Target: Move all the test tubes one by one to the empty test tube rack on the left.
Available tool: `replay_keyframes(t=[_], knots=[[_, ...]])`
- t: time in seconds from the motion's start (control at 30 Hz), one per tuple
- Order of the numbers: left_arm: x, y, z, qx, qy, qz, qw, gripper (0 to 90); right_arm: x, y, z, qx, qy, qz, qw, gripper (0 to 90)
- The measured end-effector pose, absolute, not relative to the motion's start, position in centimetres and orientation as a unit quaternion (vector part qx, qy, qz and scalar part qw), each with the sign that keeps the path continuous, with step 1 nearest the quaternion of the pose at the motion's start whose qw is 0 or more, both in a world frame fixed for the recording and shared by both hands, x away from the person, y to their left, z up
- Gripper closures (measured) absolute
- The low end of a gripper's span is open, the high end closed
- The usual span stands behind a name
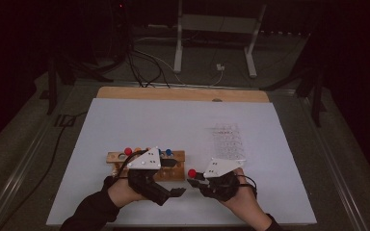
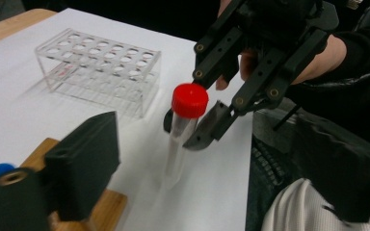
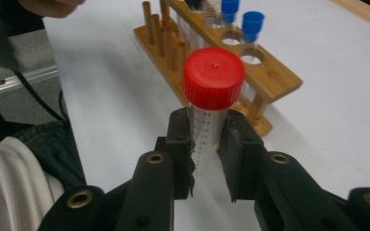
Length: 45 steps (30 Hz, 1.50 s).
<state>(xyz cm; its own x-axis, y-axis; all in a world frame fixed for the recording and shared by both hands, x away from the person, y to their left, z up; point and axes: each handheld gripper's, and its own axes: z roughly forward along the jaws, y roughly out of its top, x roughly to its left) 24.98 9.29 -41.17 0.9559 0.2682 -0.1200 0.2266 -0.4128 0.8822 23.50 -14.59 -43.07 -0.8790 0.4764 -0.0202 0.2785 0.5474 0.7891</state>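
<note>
The right gripper [image 1: 192,180] is clamped on a red-capped test tube [image 3: 207,120], pads pressing the clear graduated barrel just below the cap; tube held upright above the white table sheet [image 1: 173,120], between the wooden rack [image 1: 173,159] and the clear plastic rack [image 1: 229,142]. Left gripper [image 1: 178,191]: jaws apart, nothing between them, positioned just beside the wooden rack and near the tube, not touching it. Wooden rack holds blue-capped tubes [image 3: 251,26] in its holes; clear rack's holes appear vacant, approx. well apart from the grippers.

Black right tool [image 1: 195,182] with brass-ringed screws, grey three-cornered plate, trailing cable
</note>
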Motion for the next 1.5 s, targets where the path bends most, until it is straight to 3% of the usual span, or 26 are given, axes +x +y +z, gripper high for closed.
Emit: replay_keyframes(t=[0.1, 0.43, 0.83, 1.17, 1.5], knots=[[25.1, 9.0, -41.4, 0.837, 0.146, 0.016, 0.526, 18.6, 23.3, -14.3, -43.1, 0.212, 0.873, 0.424, 0.115, 74.9], [25.4, 8.6, -41.7, 0.828, 0.145, 0.023, 0.541, 47.5, 23.1, -14.2, -42.8, 0.208, 0.873, 0.426, 0.113, 74.9], [25.6, 7.8, -42.0, 0.836, 0.127, 0.038, 0.533, 69.3, 23.3, -14.1, -43.0, 0.209, 0.873, 0.426, 0.111, 74.9], [25.8, 7.8, -41.8, 0.839, 0.131, 0.049, 0.525, 71.3, 23.6, -14.4, -43.1, 0.215, 0.869, 0.432, 0.108, 73.5], [26.1, 9.3, -40.5, 0.838, 0.139, 0.073, 0.523, 71.4, 24.6, -15.8, -43.3, 0.237, 0.858, 0.434, 0.142, 46.2]])
